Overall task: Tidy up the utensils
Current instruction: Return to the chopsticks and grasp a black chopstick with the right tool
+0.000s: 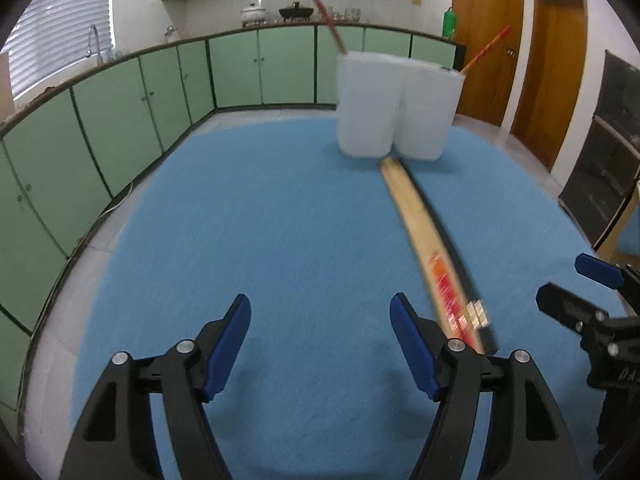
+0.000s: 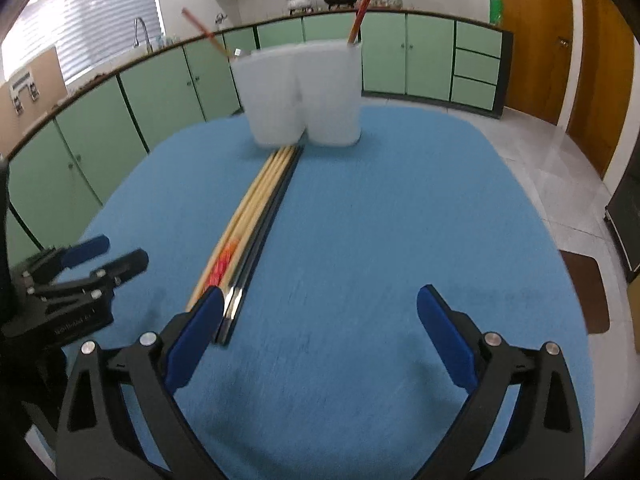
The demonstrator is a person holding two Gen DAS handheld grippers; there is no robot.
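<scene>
Both blue-padded black grippers, left (image 1: 320, 344) and right (image 2: 320, 332), are held released and empty over the blue cloth-covered table (image 2: 360, 220). Between them, a bundle of wooden and black chopsticks (image 2: 256, 212) is laid lengthwise, reaching two white plastic holders (image 2: 302, 96) near the far edge, each with one red-ended chopstick (image 2: 365, 4) inside.

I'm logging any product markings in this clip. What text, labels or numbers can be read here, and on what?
Nothing can be read with confidence.
Chopsticks: red and orange printing near the ends, too blurred to read.
Left gripper: pale embossed lettering on its black body, too small to read.
White utensil holder: no text visible.
</scene>
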